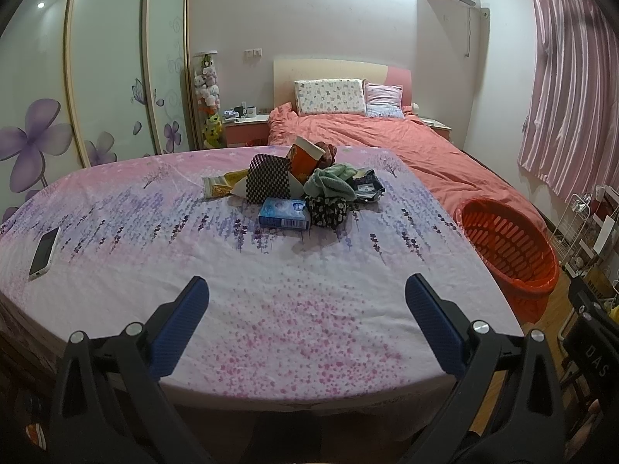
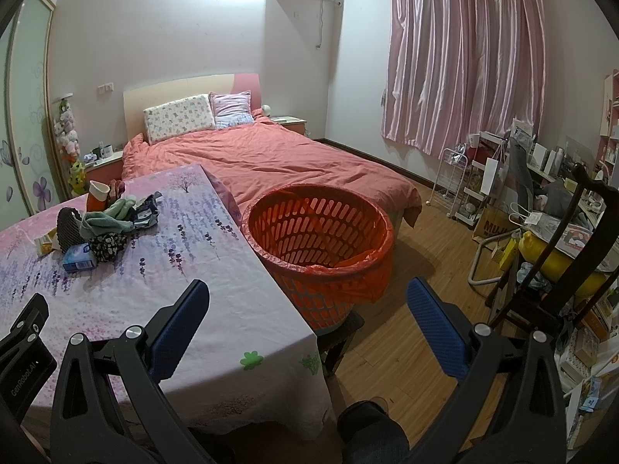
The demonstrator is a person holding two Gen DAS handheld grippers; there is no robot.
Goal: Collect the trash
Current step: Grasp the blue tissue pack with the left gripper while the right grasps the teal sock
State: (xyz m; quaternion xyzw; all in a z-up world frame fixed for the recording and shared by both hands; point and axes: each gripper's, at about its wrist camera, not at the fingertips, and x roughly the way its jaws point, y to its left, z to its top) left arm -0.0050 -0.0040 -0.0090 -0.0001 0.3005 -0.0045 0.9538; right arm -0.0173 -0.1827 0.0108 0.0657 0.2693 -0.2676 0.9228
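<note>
Left hand-held gripper (image 1: 305, 294) and right hand-held gripper (image 2: 307, 297): both released, jaws spread wide, holding nothing.
Trash pile (image 1: 309, 185) lies mid-surface (image 1: 193, 239), well ahead of the left one: blue box (image 1: 285, 213) flat, long axis left-right; orange carton (image 1: 305, 158) tilted; checkered pouch (image 1: 269, 179) upright. Orange basket (image 2: 321, 224) stands just beside the surface's right edge, mouth up.

I see a matt printed cloth (image 1: 271, 294) over the table, a slotted orange plastic basket (image 2: 321, 232) with a thin glossy liner, a glossy blue cardboard box (image 1: 284, 213), satin-shiny pink curtains (image 2: 464, 62), a smooth wooden floor (image 2: 425, 270), and textured blue gripper pads (image 1: 182, 328).
</note>
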